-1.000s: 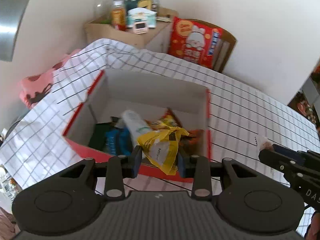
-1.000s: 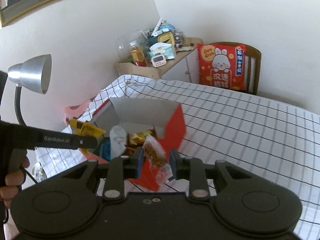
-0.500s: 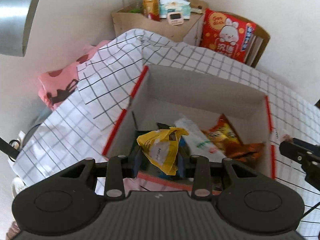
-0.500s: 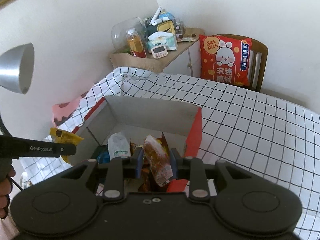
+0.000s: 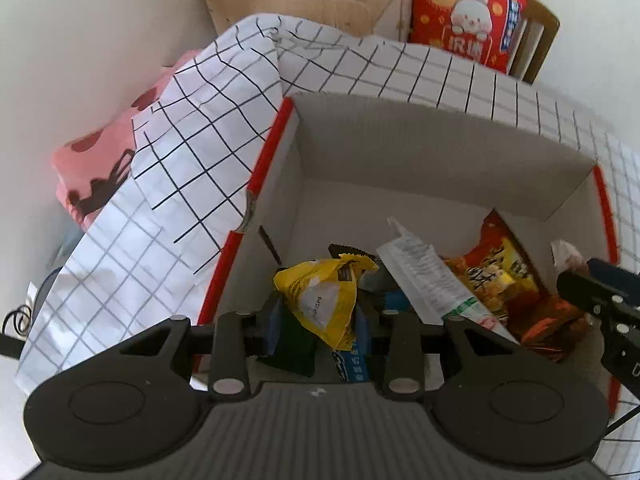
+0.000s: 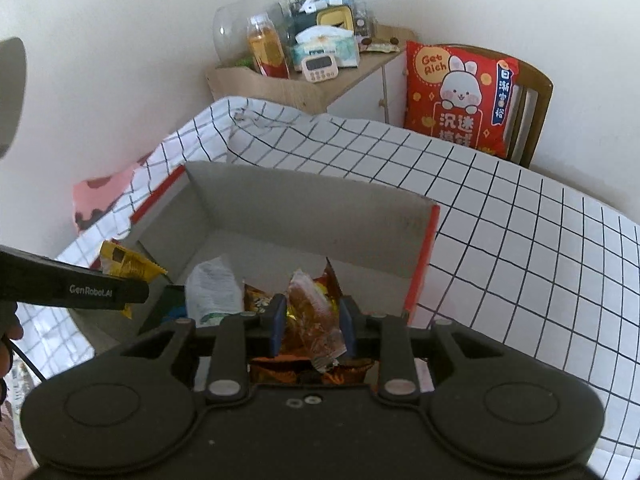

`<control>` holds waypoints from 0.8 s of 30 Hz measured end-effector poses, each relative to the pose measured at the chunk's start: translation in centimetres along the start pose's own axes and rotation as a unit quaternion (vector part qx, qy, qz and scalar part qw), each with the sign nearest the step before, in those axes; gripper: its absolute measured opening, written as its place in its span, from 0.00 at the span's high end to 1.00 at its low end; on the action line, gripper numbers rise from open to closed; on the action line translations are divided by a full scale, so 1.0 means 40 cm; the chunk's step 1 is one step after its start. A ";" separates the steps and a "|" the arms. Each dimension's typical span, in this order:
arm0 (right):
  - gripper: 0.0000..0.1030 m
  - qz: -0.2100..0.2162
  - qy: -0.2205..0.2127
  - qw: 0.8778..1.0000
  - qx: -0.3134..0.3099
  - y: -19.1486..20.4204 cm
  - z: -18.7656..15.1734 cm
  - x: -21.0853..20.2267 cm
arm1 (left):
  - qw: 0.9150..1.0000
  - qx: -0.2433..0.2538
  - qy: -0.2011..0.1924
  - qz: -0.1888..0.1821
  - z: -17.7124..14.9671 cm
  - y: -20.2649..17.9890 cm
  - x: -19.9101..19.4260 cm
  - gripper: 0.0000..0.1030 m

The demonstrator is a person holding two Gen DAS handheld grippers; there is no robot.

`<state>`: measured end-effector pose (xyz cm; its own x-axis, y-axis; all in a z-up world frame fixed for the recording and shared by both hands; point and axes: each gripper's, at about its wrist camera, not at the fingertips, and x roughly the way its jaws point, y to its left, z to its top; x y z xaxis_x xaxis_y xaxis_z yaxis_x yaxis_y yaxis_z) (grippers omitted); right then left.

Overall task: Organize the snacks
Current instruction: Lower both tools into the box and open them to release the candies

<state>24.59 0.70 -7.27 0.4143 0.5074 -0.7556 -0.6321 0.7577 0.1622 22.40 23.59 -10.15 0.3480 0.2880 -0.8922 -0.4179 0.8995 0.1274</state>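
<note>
The left gripper (image 5: 316,320) has its jaws clenched on a crinkled yellow foil snack packet (image 5: 320,296), held over the near left corner of the open red-edged cardboard box (image 5: 420,148); the right gripper (image 6: 312,330) grasps a clear-wrapped brown snack pack (image 6: 314,316) between its jaws above the box's near right side. Inside the box lie a long white plastic pouch (image 5: 428,276), an orange printed snack bag (image 5: 496,272) and 2 darker packets, partly hidden. The box sits on the white black-gridded cloth of the worktop (image 6: 500,216), and beyond it stand a red rabbit-print cushion (image 6: 460,92) on a wooden chair and a cluttered wooden side shelf (image 6: 288,84).

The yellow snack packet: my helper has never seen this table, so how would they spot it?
Find the open red-edged cardboard box on the checked tablecloth. Over its near left corner, the left gripper pinches a crinkled yellow snack packet, the only yellow one with a white label patch.
</note>
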 end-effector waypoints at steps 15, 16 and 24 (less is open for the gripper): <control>0.67 -0.007 0.033 0.999 -0.027 0.019 -0.013 0.068 | 1.000 0.015 0.023 -0.014 -0.011 -0.032 0.060 0.65; 0.67 -0.006 0.033 0.999 -0.028 0.020 -0.014 0.067 | 1.000 0.016 0.019 -0.015 -0.013 -0.032 0.055 0.65; 0.51 0.005 0.023 1.000 -0.019 0.019 -0.020 0.027 | 1.000 0.006 -0.009 -0.028 -0.033 -0.020 0.011 0.51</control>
<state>24.02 1.47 -8.47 0.3778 0.4937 -0.7833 -0.6599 0.7370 0.1462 21.78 22.56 -11.20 0.3854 0.2426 -0.8903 -0.3869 0.9184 0.0828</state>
